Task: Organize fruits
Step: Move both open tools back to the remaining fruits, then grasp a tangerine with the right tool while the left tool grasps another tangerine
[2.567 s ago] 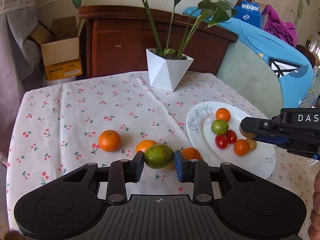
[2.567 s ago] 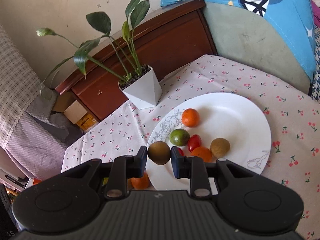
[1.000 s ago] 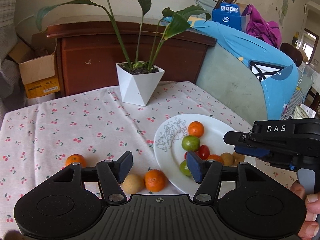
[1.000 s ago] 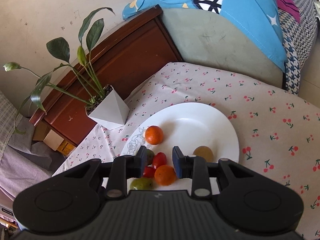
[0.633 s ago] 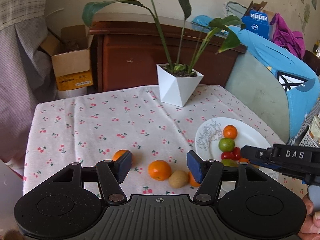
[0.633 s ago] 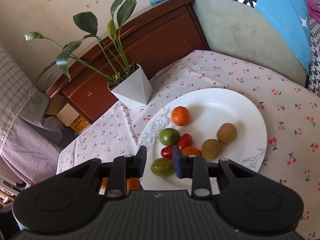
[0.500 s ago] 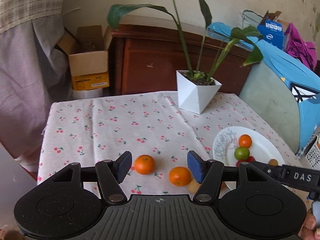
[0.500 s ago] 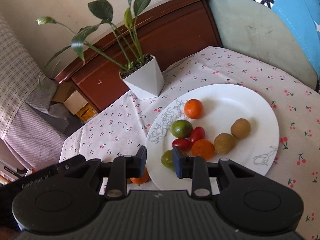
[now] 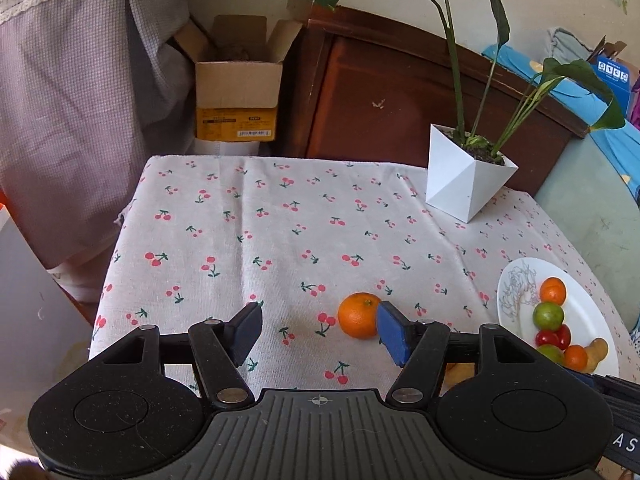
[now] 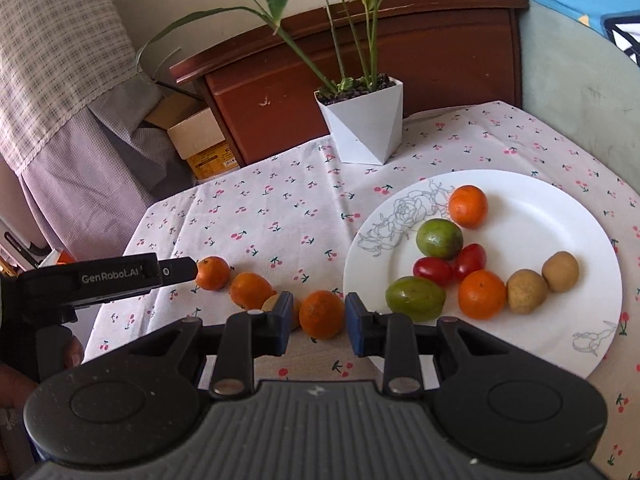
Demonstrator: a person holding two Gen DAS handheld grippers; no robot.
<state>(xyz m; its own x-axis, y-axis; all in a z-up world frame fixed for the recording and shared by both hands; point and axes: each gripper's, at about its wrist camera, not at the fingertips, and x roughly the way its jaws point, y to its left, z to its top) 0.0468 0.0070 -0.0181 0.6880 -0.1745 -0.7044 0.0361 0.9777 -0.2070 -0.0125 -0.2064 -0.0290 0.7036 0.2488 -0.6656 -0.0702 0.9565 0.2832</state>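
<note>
Both grippers have swung away from the white plate (image 10: 560, 208) toward the loose fruit on the cherry-print tablecloth (image 9: 260, 240). Through the left wrist camera, the left gripper (image 9: 318, 330) stands wide and empty, a mandarin (image 9: 359, 315) just beyond its right finger. Through the right wrist camera, the right gripper (image 10: 315, 319) stands narrow, framing another mandarin (image 10: 322, 314) without clearly pressing it; eight fruits lie on the plate.

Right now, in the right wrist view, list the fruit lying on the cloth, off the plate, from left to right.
Small orange → second orange → brownish fruit, partly hidden → larger orange, nearest the white plate.
</note>
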